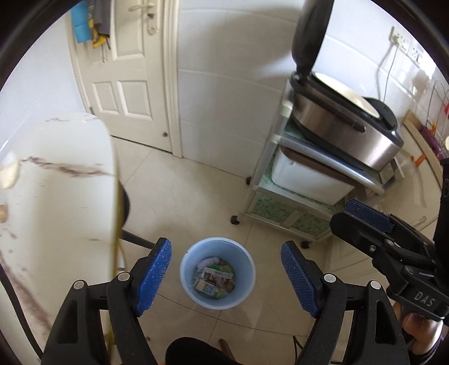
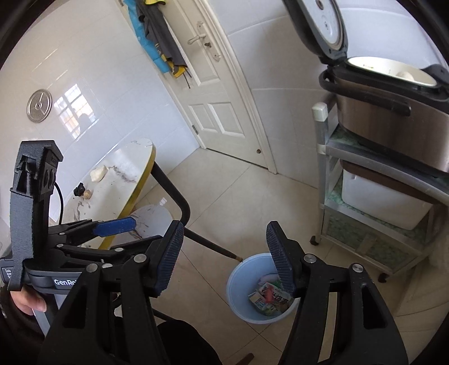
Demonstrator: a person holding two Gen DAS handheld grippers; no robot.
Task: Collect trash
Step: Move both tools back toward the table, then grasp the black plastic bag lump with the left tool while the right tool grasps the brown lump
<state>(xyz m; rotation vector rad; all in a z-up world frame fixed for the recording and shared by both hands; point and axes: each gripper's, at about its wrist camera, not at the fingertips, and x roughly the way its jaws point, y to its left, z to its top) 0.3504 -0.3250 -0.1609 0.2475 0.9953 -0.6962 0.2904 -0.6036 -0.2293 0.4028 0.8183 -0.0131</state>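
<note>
The left gripper [image 1: 226, 276] and right gripper [image 2: 224, 259] both gape wide and empty above the blue bin [image 1: 185, 276], which holds cartons [image 1: 214, 282] on the floor beside the marble table [image 1: 56, 179].

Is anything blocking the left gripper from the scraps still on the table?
Nothing visible does. The left gripper hangs open over the bin, and the scraps lie uncovered on the table to its left.

right tool [image 2: 224, 257] finger hides bin [image 2: 238, 283] rim | table [image 1: 56, 174] blurred, cut by frame edge | cooker lid [image 2: 317, 25] cropped
</note>
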